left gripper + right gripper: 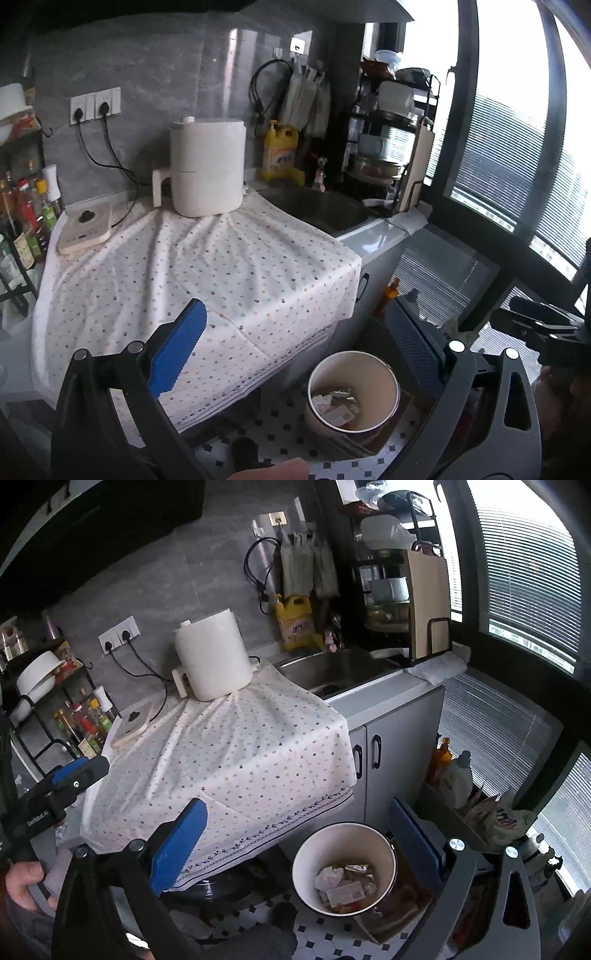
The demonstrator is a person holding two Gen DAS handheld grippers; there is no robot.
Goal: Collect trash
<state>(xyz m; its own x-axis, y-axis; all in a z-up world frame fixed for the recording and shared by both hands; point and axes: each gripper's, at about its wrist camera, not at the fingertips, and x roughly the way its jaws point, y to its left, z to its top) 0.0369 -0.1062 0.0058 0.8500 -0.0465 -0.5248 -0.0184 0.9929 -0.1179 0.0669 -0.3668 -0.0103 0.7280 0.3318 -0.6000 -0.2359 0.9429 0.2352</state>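
Tiled floor (pixel 258 919) carries a white bin (pixel 345 867) holding crumpled paper and wrappers (pixel 345 886), just below both grippers. Left gripper (pixel 295 343) and right gripper (pixel 299 834) gape wide, empty. Beyond, a dotted cloth (pixel 236 746) covers the counter under a white appliance (pixel 214 657); the yellow bottle's (pixel 297 626) label is unreadable.

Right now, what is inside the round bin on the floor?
The bin holds crumpled paper, a flat printed wrapper and other scraps. Whatever lies beneath that top layer is covered. Both grippers, left and right, are open and empty above it.
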